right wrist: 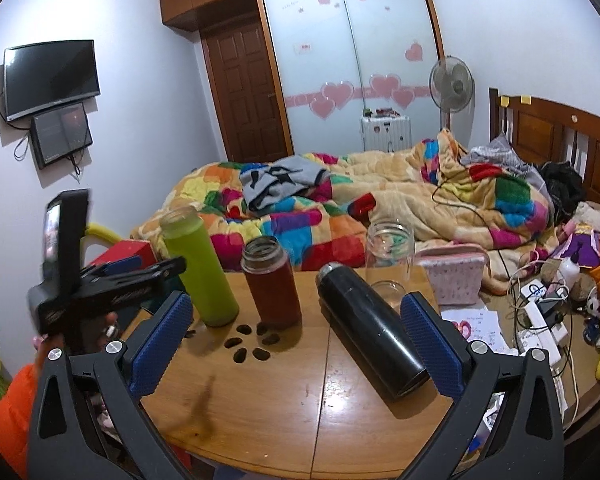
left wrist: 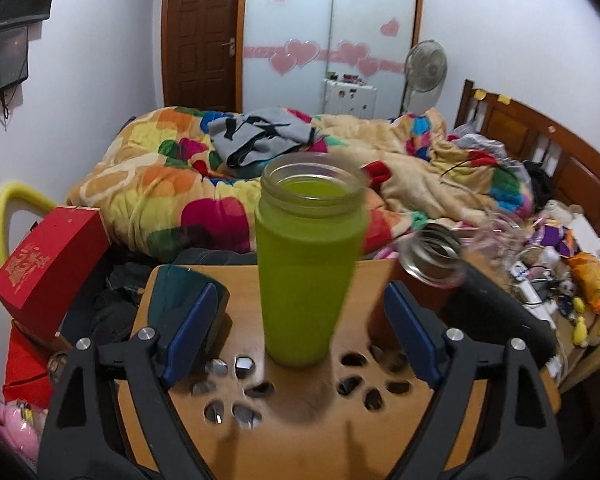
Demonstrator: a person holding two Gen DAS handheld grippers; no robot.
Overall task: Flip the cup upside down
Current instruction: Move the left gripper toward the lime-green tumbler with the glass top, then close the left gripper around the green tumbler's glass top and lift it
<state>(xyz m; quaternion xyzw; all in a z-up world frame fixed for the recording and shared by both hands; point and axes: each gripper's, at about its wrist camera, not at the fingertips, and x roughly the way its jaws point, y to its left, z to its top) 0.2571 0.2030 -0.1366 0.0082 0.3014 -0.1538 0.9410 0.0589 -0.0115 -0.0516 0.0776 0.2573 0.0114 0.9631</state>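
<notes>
The lime-green cup (left wrist: 309, 264) has a frosted, paler neck, the bottle (right wrist: 271, 282) beside it is reddish-brown, and the flask (right wrist: 370, 330) lying on the honey-coloured wooden table (right wrist: 300, 412) is black. Both grippers — left (left wrist: 300, 334) and right (right wrist: 296, 346) — are black with blue textured pads (right wrist: 160, 344). The quilt (right wrist: 300, 224) carries multicoloured patches, and the box (left wrist: 48, 268) is red with what looks like gold ornament.

Blurred by motion in the left wrist view: brown bottle (left wrist: 428, 256) and clear glass jar (left wrist: 500, 232) right of the green cup (left wrist: 308, 264). Cup's foot hidden behind the left gripper (right wrist: 172, 266) in the right wrist view. Worktop (right wrist: 300, 400) cut off below.
</notes>
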